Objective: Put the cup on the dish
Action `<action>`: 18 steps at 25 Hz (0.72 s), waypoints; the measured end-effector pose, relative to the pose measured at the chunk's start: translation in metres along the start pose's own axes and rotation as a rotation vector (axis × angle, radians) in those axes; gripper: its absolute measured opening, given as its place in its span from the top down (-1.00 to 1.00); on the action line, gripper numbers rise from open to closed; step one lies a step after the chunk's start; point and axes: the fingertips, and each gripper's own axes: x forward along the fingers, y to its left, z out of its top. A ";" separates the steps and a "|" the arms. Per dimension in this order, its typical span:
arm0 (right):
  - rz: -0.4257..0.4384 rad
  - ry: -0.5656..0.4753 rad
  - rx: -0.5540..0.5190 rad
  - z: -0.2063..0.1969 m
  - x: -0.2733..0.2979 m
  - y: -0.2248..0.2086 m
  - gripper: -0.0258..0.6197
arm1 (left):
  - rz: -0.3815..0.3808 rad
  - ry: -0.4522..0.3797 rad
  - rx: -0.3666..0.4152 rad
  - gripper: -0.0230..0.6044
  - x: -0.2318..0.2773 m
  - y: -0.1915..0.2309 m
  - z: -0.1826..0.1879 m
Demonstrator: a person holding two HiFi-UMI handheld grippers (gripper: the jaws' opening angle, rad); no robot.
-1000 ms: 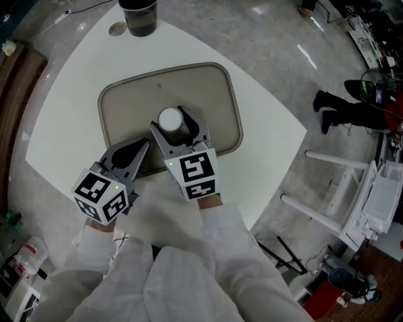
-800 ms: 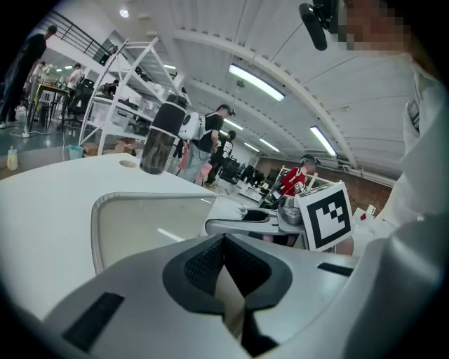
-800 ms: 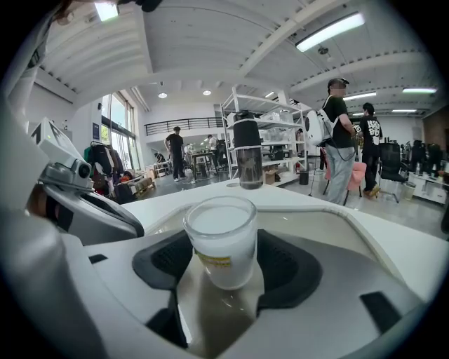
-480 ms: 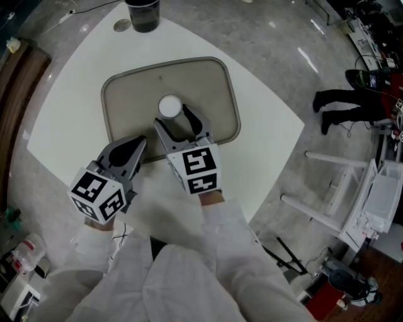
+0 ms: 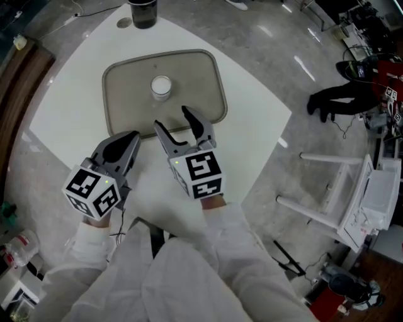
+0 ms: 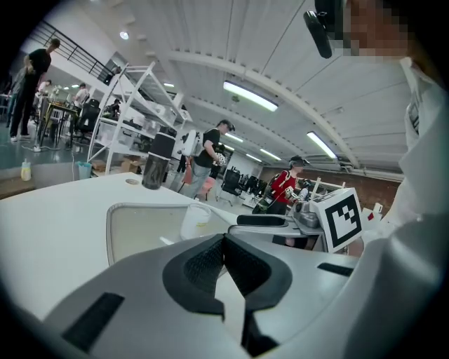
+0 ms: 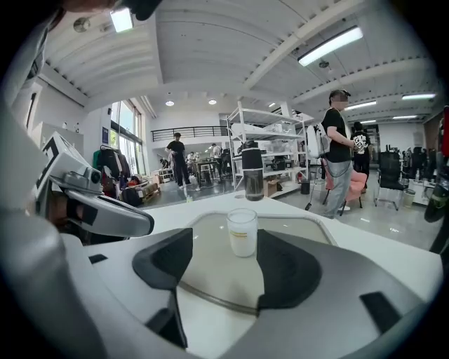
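One cup (image 5: pixel 161 87) upright on dish (image 5: pixel 126 100), clear beyond right tool (image 5: pixel 171 117), jaws apart

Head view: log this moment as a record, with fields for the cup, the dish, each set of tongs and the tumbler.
cup: upright on the dish, nothing touching it
dish: flat on the white table
right tongs: open, empty, at the dish's near edge, short of the cup
left tongs: shut, empty, by the dish's near left corner
dark tumbler: at the table's far edge, off the dish
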 end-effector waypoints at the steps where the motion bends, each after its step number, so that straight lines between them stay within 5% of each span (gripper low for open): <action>1: 0.006 0.003 -0.001 -0.001 -0.009 0.003 0.07 | 0.006 -0.008 0.002 0.90 -0.005 -0.005 0.000; 18: 0.108 -0.049 -0.032 -0.031 -0.164 0.054 0.07 | 0.097 -0.096 0.029 0.91 -0.079 -0.104 -0.039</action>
